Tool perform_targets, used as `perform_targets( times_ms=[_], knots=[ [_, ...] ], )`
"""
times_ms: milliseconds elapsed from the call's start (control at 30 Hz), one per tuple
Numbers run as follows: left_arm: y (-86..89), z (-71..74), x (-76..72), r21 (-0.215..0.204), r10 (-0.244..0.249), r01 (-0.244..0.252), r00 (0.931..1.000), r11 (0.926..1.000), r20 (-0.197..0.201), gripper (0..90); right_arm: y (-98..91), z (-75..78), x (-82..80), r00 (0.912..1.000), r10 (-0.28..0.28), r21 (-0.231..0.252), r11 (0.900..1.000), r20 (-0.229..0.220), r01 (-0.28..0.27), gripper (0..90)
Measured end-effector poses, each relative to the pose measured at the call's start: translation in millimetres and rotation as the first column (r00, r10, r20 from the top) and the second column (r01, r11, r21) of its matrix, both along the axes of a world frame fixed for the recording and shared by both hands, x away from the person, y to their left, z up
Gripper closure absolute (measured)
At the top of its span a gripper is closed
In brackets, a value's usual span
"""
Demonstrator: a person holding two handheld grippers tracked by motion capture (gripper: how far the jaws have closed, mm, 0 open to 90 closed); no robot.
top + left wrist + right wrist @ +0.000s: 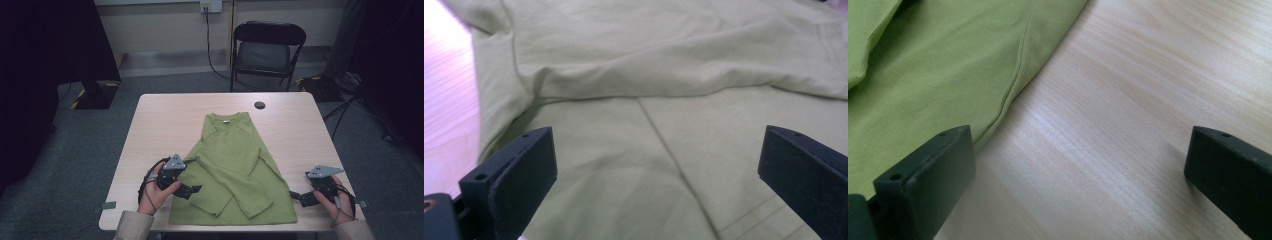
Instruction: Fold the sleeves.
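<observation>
Folding looks to be the work in hand: a green long-sleeved shirt (235,167) lies flat on the desk (165,115), collar toward the far edge, hem along the near edge, both sleeves already crossed in over the body.

Left gripper (192,190) sits over the shirt's left side near the hem, close to the near left corner of the desk. In the left gripper view its fingers (519,175) are spread wide with nothing between them but cloth below; the folded sleeve ridge runs across just ahead.

Right gripper (298,196) rests just off the shirt's right hem corner, toward the near right corner of the desk. Fingers (930,172) spread wide as well, one over the cloth's edge, the other over bare wood.

Doing it well, by my reading: each side should take the hem corner squarely, one finger slipping under the edge so both layers are caught. Pinches should match in height on both sides, else the fold goes askew. Lift low and carry toward the collar evenly so the sleeves do not slide out.

Pose: both forearms come in from the near edge, hands wrapped around the grips, the grippers angled inward toward the shirt, left hand (156,195) slightly further up the desk than right hand (334,200).
</observation>
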State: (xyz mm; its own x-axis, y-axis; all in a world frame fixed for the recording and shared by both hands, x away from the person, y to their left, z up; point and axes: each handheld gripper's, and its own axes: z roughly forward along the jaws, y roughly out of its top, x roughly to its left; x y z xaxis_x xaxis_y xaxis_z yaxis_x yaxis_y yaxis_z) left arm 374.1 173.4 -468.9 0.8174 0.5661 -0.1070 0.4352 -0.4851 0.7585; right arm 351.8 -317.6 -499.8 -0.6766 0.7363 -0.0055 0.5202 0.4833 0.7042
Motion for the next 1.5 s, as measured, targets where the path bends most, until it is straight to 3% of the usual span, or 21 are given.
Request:
perform_targets(
  times_ms=[733,967,1033,1267,1500],
  knots=[
    [25.3,-21.6,0.1,0.047,0.068,-0.067,0.9977,0.9966,-0.005,1.9,0.0,0.0,0.0,1.0000,0.000,0.000,1.0000,0.000,0.000,0.0],
    [29.2,-26.7,-0.2,0.089,0.087,-0.087,0.9962,0.9923,0.002,2.1,0.0,0.0,0.0,1.0000,0.000,0.000,1.0000,0.000,0.000,0.0],
    [30.1,-29.3,-1.5,0.122,0.085,-0.086,0.9963,0.9888,0.010,2.1,0.0,0.0,0.0,1.0000,0.000,0.000,1.0000,0.000,0.000,0.0],
    [32.5,-30.1,-3.1,0.132,0.083,-0.085,0.9964,0.9876,0.016,0.3,0.0,0.0,-0.1,1.0000,0.000,0.000,1.0000,0.000,0.000,0.0],
    [35.5,-32.5,-5.3,0.110,0.085,-0.089,0.9958,0.9900,0.033,0.0,0.0,0.0,-0.5,1.0000,-0.003,0.000,1.0000,0.000,0.003,0.0]
  ],
)
